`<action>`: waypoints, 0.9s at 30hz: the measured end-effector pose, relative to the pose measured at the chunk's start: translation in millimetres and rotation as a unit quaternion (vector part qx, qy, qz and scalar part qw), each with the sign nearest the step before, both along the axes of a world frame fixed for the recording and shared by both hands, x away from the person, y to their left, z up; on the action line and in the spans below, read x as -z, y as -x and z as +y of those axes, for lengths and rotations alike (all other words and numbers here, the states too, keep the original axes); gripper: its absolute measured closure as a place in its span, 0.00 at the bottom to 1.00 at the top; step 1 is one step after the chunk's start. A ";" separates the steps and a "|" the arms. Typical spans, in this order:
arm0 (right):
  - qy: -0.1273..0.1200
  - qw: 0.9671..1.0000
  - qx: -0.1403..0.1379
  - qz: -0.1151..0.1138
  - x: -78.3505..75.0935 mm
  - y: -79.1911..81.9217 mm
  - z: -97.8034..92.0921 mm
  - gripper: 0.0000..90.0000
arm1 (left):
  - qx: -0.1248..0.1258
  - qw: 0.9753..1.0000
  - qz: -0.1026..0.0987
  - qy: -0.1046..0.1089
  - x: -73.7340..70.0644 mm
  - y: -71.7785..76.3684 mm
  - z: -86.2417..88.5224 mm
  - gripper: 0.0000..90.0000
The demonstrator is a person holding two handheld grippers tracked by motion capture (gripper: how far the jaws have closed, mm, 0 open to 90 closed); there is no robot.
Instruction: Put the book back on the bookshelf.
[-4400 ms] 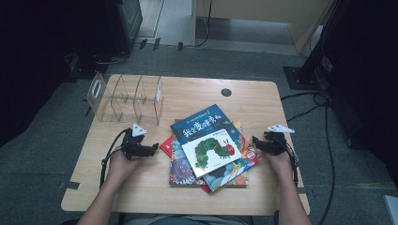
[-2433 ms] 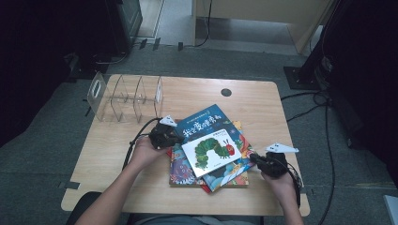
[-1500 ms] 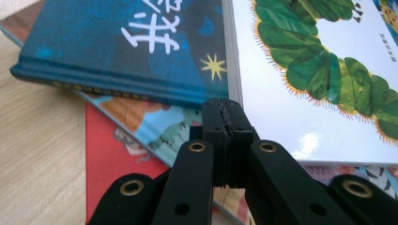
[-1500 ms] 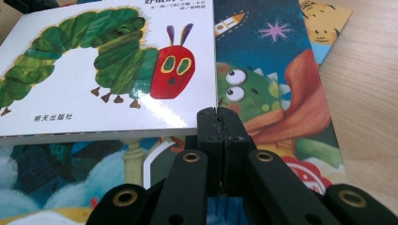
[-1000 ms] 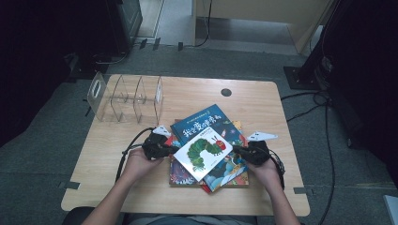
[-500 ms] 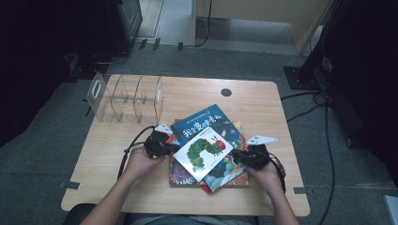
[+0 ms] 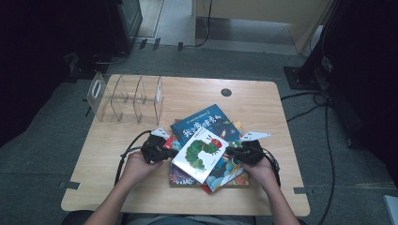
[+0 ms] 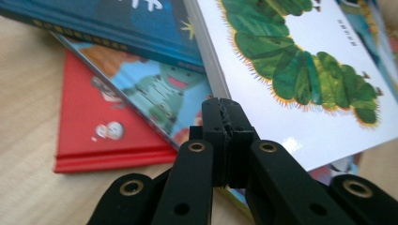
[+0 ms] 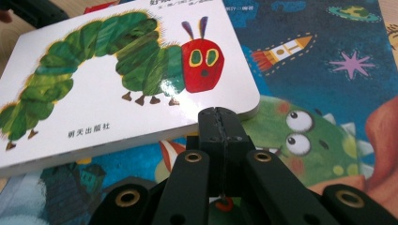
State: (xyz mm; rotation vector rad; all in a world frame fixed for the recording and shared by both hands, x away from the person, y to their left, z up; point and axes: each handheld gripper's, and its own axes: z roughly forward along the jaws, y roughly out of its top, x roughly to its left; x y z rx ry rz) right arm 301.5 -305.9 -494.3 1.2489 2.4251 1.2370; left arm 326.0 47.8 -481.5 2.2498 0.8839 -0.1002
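Note:
A white caterpillar picture book (image 7: 200, 153) lies askew on top of a stack of picture books (image 7: 220, 173) in the middle of the table. My left gripper (image 7: 170, 153) is shut, and its tip touches the book's left edge. In the left gripper view the closed jaws (image 8: 224, 107) meet the white book's (image 8: 305, 79) grey page edge, above a red book (image 8: 89, 126). My right gripper (image 7: 233, 153) is shut too, at the book's right side. Its closed jaws (image 9: 219, 117) press the white book's (image 9: 108, 93) rounded corner, over a dinosaur cover (image 9: 300, 136).
A clear plastic divider rack (image 7: 124, 96) stands at the table's far left. A dark blue book (image 7: 202, 121) sticks out behind the white one. A round cable hole (image 7: 226, 92) sits in the far tabletop (image 7: 263, 108). Cables trail from both grippers.
Both grippers came in from the table's sides to opposite edges of the caterpillar book. Over the last second they barely moved, and the book shifted slightly.

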 end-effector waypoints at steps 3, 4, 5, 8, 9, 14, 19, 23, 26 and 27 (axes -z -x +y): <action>0.001 1.000 -0.001 0.002 -0.3 -4.6 1.4 1.00 | 0.001 1.000 0.004 0.000 -1.4 5.6 -1.7 1.00; 0.001 1.000 0.001 0.003 -0.5 -6.0 2.0 1.00 | 0.002 1.000 0.004 0.000 -1.9 7.9 -2.7 1.00; 0.001 1.000 0.001 0.003 -0.5 -6.0 2.0 1.00 | 0.002 1.000 0.004 0.000 -1.9 7.9 -2.7 1.00; -0.002 1.000 0.001 0.005 -0.3 -12.1 4.1 1.00 | -0.006 1.000 0.006 -0.006 -4.2 14.0 -3.4 0.94; -0.002 1.000 0.001 0.005 -0.3 -12.1 4.1 1.00 | -0.006 1.000 0.006 -0.006 -4.2 14.0 -3.4 0.92; -0.002 1.000 -0.005 -0.001 0.5 -15.7 8.8 1.00 | -0.024 0.999 0.032 0.013 -13.7 8.1 2.1 0.83; 0.000 1.000 -0.003 -0.002 0.1 -14.4 9.2 1.00 | -0.036 0.999 0.036 0.021 -13.8 4.7 -0.2 0.62; 0.004 1.000 -0.011 -0.005 -0.2 -9.8 10.5 1.00 | -0.040 0.997 0.054 0.025 -9.2 -0.3 -8.7 0.55; 0.008 1.000 -0.018 -0.008 -0.5 -4.9 11.8 0.99 | -0.042 0.997 0.067 0.026 -7.1 -2.7 -13.2 0.50; 0.008 1.000 -0.019 -0.010 -0.4 -3.8 12.2 0.99 | -0.044 0.996 0.073 0.024 -6.0 -4.0 -14.9 0.49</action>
